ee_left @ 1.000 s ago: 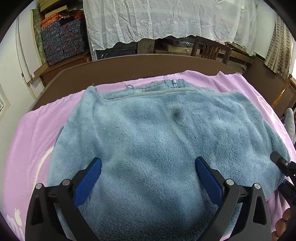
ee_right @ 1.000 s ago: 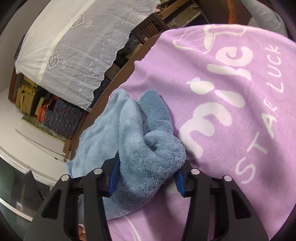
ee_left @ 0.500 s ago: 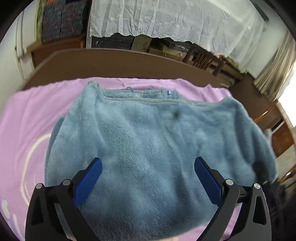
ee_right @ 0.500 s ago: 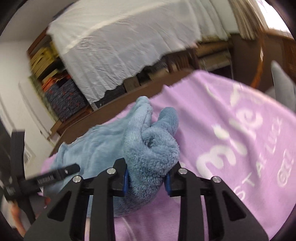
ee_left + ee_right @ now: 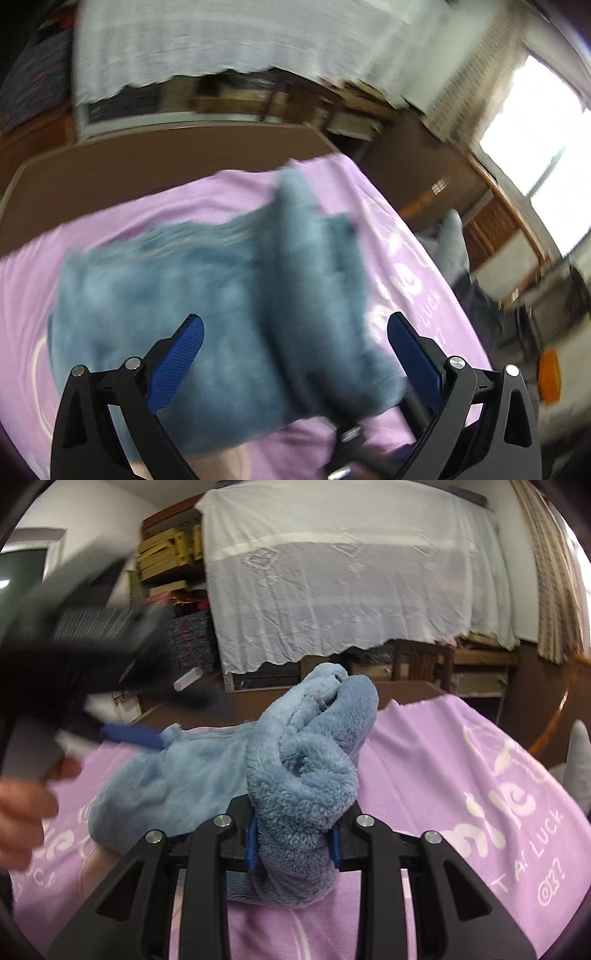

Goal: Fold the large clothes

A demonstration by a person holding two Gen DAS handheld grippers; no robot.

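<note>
My right gripper [image 5: 293, 843] pinches a bunched wad of the fluffy light-blue fleece garment [image 5: 303, 775] between its 2 blue pads, lifted off the lilac printed blanket [image 5: 480, 812]. My left gripper [image 5: 295, 345] hangs with jaws wide apart above the garment, touching nothing. The garment's remainder lies spread on the blanket. Beyond stands a white lace-draped shelf [image 5: 343, 583].

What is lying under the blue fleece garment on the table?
Under the blue fleece garment lies a purple printed blanket, spread over a brown table. The print beneath the garment is covered, so it cannot be read.
</note>
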